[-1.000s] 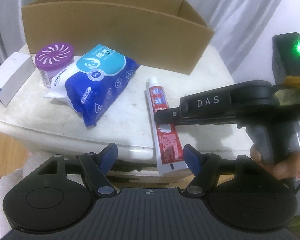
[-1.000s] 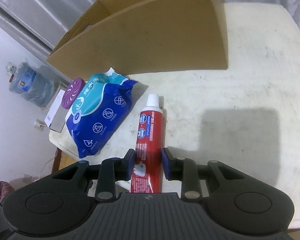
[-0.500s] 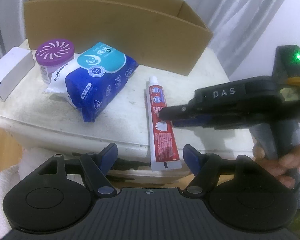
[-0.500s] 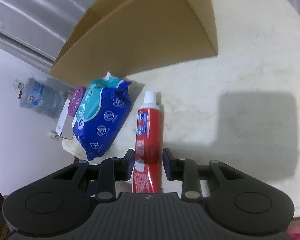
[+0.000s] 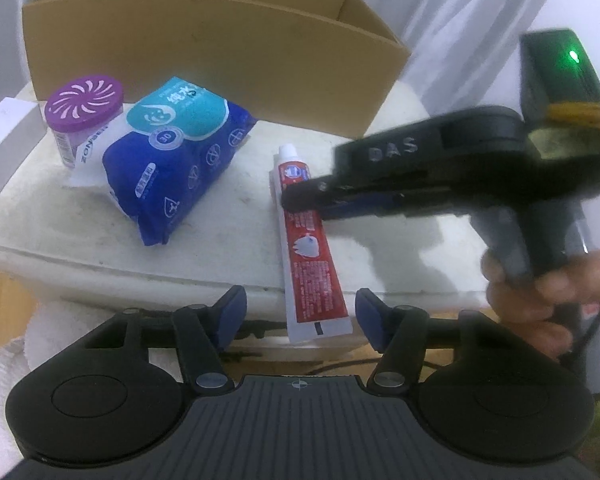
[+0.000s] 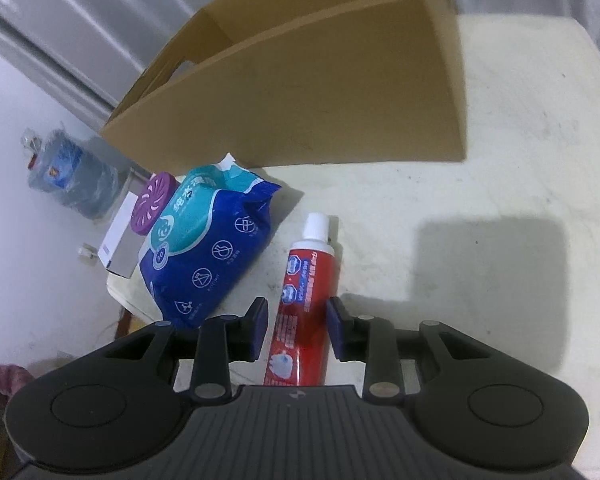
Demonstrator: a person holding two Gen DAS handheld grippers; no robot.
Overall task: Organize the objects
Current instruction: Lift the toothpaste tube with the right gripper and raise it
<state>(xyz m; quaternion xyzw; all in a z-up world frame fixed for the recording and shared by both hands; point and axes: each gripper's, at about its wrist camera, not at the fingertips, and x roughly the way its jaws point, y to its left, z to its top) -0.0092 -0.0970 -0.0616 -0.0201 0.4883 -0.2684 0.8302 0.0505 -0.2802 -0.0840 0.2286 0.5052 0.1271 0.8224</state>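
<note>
A red toothpaste tube [image 5: 310, 246] [image 6: 304, 304] lies on the white table [image 5: 228, 232], cap toward the open cardboard box [image 5: 204, 52] [image 6: 300, 92]. My right gripper [image 6: 296, 330] [image 5: 300, 200] straddles the tube's middle with its jaws partly open, a small gap on each side. My left gripper [image 5: 298, 314] is open and empty, below the table's near edge in front of the tube's crimped end. A blue wet-wipes pack [image 5: 176, 152] [image 6: 208, 248], a purple-lidded air freshener [image 5: 82, 116] [image 6: 154, 208] and a small white box [image 5: 4, 152] [image 6: 118, 244] sit left of the tube.
The cardboard box stands along the back of the table. A water jug [image 6: 72, 180] stands on the floor by the wall. White cloth [image 5: 40, 332] lies below the table's front edge. The table's right part [image 6: 520, 184] is bare.
My right gripper's jaws have widened slightly around the tube and it has slid toward the cap. My left gripper has stayed open and shifted slightly.
</note>
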